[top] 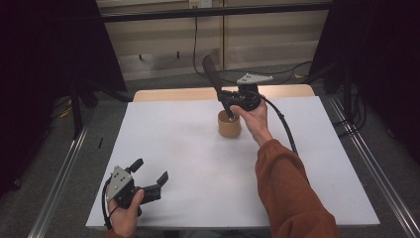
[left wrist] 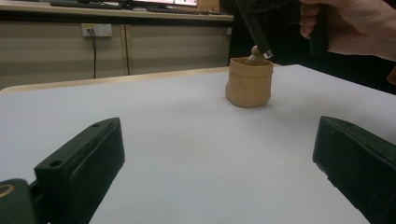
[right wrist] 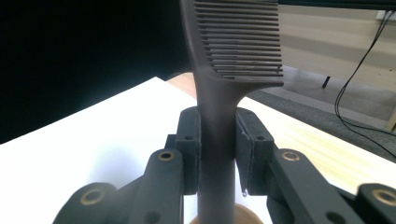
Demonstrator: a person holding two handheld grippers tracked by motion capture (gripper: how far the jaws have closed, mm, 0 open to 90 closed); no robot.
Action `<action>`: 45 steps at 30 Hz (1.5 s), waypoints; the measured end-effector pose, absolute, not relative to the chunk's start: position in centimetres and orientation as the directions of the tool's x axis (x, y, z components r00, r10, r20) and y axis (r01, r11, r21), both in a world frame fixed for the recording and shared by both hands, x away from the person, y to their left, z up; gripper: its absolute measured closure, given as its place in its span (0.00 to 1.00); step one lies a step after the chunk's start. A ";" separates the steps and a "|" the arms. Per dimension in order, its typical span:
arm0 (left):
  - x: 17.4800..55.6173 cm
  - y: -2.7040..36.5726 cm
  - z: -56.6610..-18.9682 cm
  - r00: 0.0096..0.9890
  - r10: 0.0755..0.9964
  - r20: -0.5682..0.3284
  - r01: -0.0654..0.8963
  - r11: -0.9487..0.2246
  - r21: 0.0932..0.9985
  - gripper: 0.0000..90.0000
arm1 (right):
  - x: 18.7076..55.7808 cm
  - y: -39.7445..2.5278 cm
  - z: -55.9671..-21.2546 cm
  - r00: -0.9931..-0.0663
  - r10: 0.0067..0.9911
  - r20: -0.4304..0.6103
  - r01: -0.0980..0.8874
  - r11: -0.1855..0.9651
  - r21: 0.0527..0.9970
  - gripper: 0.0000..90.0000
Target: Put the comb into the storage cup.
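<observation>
A dark comb (top: 212, 74) stands tilted, teeth end up and leaning back-left, with my right gripper (top: 225, 96) shut on its handle. The handle's lower tip reaches the mouth of a small tan cup (top: 229, 126) at the table's centre back. In the right gripper view the jaws clamp the comb (right wrist: 233, 51) from both sides, my right gripper (right wrist: 218, 140) pointing up, and the cup's rim (right wrist: 243, 215) shows below. My left gripper (top: 151, 170) rests open and empty near the front left corner. The left gripper view looks past my left gripper (left wrist: 219, 154) at the cup (left wrist: 249, 81) and the comb handle (left wrist: 257, 28).
The white tabletop (top: 173, 139) has a wooden strip (top: 173, 93) along its far edge. A black cable (top: 282, 121) trails from the right gripper across the right side. Dark curtains stand at both sides, and metal rails (top: 59, 183) run beside the table.
</observation>
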State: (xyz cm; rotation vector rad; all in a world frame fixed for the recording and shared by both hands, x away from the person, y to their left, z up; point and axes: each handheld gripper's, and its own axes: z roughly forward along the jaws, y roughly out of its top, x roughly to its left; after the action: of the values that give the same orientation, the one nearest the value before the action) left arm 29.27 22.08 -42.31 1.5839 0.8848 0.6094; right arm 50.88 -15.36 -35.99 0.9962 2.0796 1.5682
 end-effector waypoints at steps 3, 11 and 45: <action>29.3 22.1 -42.3 0.580 0.810 -0.082 0.211 -0.053 0.976 0.02 | 50.8 -15.2 -36.1 -0.683 0.721 0.117 0.317 0.149 0.937 0.81; 29.3 22.1 -42.3 0.580 0.810 -0.080 0.211 -0.055 0.976 0.02 | 51.3 -15.5 -36.8 -0.680 0.724 0.116 0.326 0.156 0.933 0.81; 29.3 22.1 -42.3 0.584 0.807 -0.085 0.215 -0.053 0.975 0.02 | 51.4 -15.8 -39.4 -0.670 0.732 0.124 0.364 0.177 0.914 0.81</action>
State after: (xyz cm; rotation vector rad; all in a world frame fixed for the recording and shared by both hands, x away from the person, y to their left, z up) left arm 29.28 22.07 -42.30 1.5888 0.8819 0.6020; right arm 51.39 -15.78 -39.35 1.0394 2.1164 1.4907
